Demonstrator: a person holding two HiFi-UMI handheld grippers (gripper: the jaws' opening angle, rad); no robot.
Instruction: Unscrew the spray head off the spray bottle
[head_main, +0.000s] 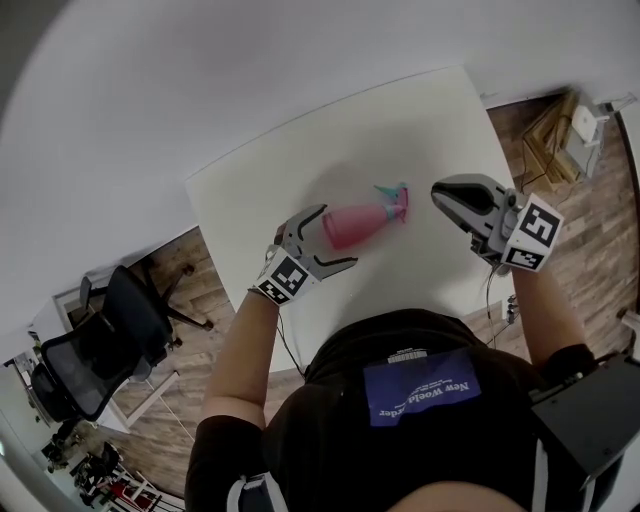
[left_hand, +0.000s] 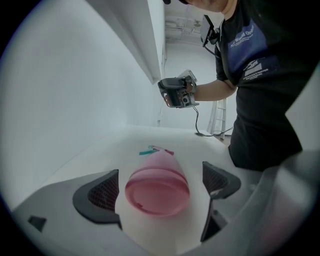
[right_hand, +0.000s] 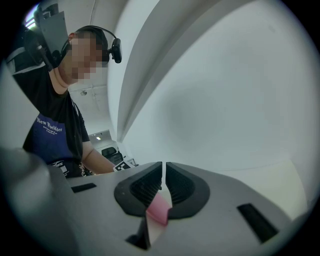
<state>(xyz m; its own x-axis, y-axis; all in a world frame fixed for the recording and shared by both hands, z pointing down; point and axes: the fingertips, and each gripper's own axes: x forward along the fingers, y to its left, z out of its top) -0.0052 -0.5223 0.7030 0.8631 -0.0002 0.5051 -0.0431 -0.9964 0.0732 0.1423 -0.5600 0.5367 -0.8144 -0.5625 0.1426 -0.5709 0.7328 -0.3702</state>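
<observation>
Fingers (left_hand: 97, 196) of the left gripper (left_hand: 159, 186) are spread wide, and the round base of the pink spray bottle (head_main: 352, 224) is framed between them. A strip of white table (head_main: 420, 120) is seen on either side of the bottle, so no pad is judged to be pressing on it yet. The bottle is laid on its side on the table. Its long axis runs straight away from the left fingers, base nearest and the teal spray head (head_main: 396, 200) at the far end. The left gripper is therefore judged the nearer one for closing on the body.

Beyond the spray head, the right gripper (head_main: 437, 193) is held apart from it, its jaws pressed together with nothing pinched between them. The spray head is pointed towards that gripper, which is judged the one placed to turn it.
</observation>
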